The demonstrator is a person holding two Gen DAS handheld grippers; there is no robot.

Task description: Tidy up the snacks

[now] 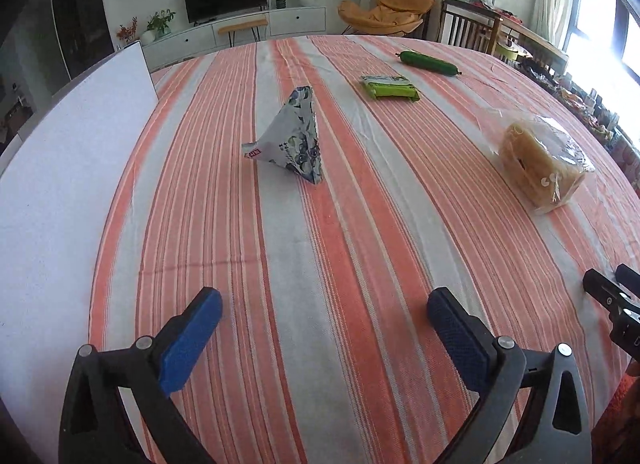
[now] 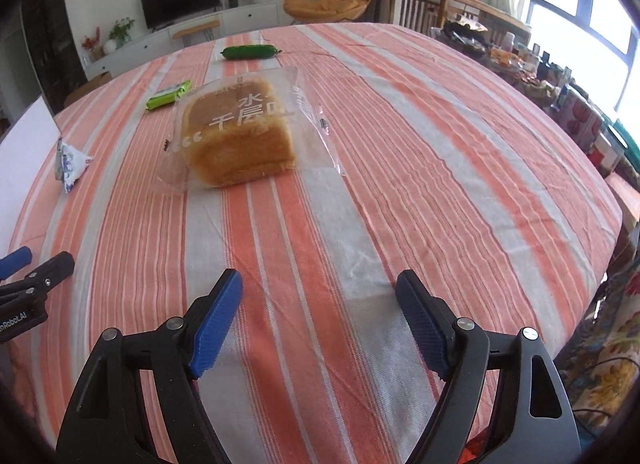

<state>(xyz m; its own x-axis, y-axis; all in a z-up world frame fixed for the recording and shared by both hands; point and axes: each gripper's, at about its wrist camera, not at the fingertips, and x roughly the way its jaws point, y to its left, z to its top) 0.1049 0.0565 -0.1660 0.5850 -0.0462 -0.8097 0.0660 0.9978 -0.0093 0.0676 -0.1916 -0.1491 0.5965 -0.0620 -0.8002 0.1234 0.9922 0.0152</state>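
- A loaf of bread in a clear printed bag (image 2: 236, 136) lies on a table covered with an orange-and-grey striped cloth (image 2: 400, 184); it serves as the landmark here.
- Just beyond the bread, toward the far edge, lies a flat green snack packet (image 2: 168, 95).
- Farther beyond the bread, near the far edge, lies a green sausage-shaped stick (image 2: 250, 52).
- To the left of the bread, well apart, stands a pyramid-shaped pouch with a blue floral print (image 1: 290, 136).
- Left of the pouch, a white board (image 1: 60, 168) rests on the table's left side.
- The right gripper (image 2: 320, 296) hovers on the near side of the bread, blue pads spread wide, nothing between them.
- The left gripper (image 1: 324, 312) hovers near the table's front, left of the bread, jaws fully wide and empty.
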